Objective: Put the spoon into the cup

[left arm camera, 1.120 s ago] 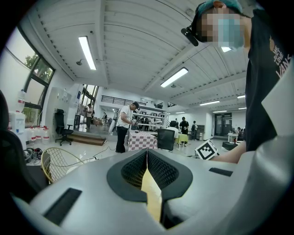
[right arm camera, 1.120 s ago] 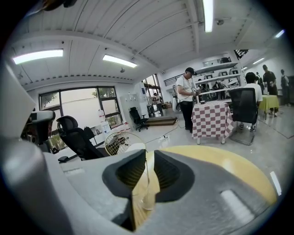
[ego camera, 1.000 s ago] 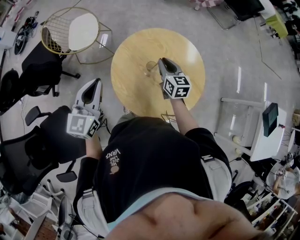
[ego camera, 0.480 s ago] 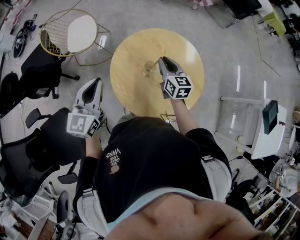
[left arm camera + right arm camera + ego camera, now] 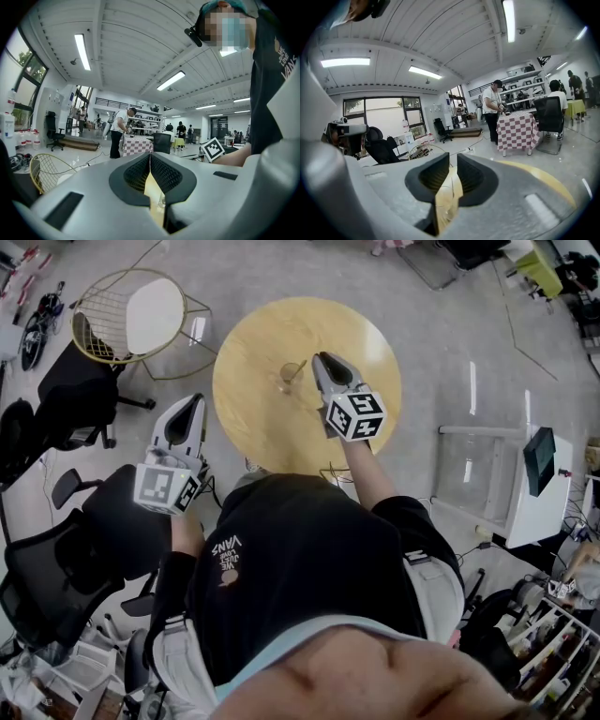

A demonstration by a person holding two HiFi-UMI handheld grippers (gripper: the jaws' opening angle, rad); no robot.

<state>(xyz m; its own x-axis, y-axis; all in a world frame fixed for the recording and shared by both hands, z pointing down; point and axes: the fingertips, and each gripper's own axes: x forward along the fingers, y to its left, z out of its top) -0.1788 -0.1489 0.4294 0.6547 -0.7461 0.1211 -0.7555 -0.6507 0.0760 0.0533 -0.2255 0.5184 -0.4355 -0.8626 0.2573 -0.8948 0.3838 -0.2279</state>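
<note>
A round wooden table (image 5: 366,343) stands on the grey floor in front of the person, and everything here is placed from it. The clear cup (image 5: 290,381) stands upright on the table top, a little left of its centre. The spoon (image 5: 299,367) sits inside it, its thin handle sticking out over the rim and leaning toward the table's far right. The right gripper (image 5: 322,357) hangs over the middle of the table, its tips just beside the cup on the right and close to the spoon handle; whether they touch it is too fine to tell from above. In the right gripper view the jaws stand a narrow slit apart with nothing clamped between them, only the yellow table top showing through the gap. The left gripper (image 5: 193,399) is held off the table, over the floor beside its near left edge. In the left gripper view its jaw tips meet and grip nothing, and the table shows through the gap below the tips. A wire chair (image 5: 131,315) with a white seat stands well apart from the table on its far left.
</note>
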